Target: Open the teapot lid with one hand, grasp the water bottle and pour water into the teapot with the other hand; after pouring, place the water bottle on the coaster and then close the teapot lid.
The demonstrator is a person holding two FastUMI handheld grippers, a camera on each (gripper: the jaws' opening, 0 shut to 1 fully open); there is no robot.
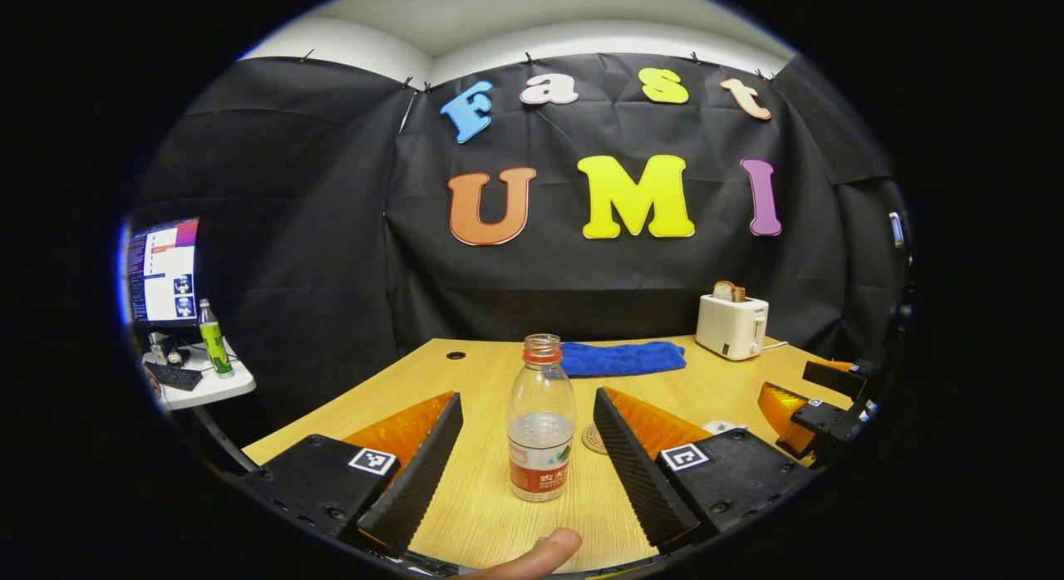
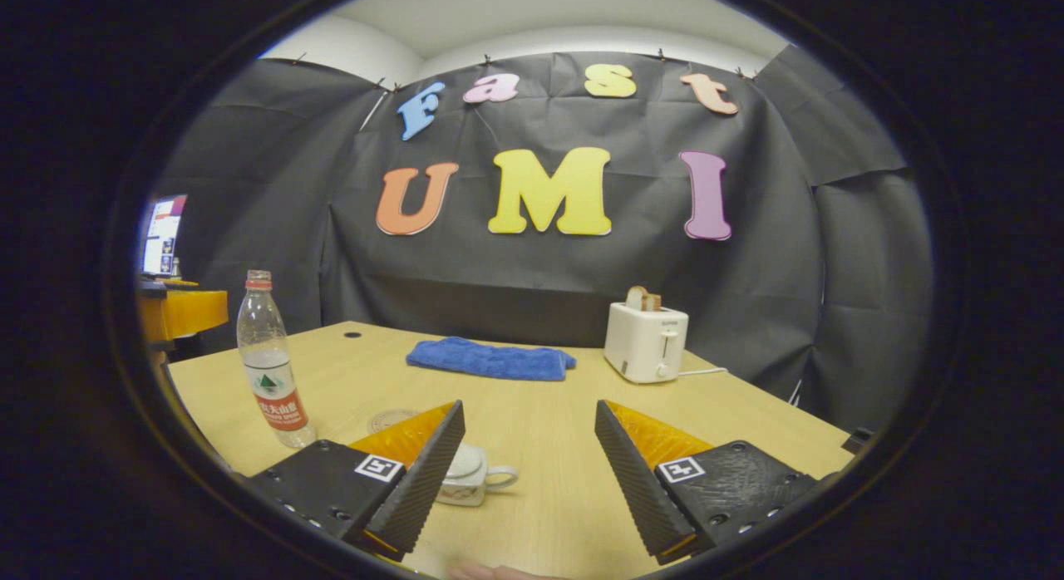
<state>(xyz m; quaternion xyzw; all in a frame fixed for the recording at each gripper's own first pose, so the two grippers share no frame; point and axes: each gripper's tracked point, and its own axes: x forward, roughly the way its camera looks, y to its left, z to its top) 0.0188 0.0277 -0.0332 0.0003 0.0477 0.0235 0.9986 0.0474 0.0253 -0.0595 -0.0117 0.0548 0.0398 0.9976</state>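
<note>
A clear water bottle (image 1: 540, 422) with no cap, part full, stands upright on the wooden table (image 1: 490, 513). It sits between the fingers of my open left gripper (image 1: 527, 393), with a gap on each side. The round coaster (image 1: 592, 439) peeks out just behind the bottle. In the right gripper view the bottle (image 2: 268, 372) stands at the far left and the coaster (image 2: 389, 419) lies beside it. A small white teapot (image 2: 472, 477) sits low by the inner finger of my open right gripper (image 2: 529, 405), partly hidden by that finger. Nothing is between the right fingers.
A blue towel (image 1: 622, 358) lies at the table's back and a white toaster (image 1: 731, 325) stands back right. The right gripper (image 1: 810, 395) hovers at the table's right side. A side table (image 1: 208, 389) with a monitor and a green bottle stands off to the left.
</note>
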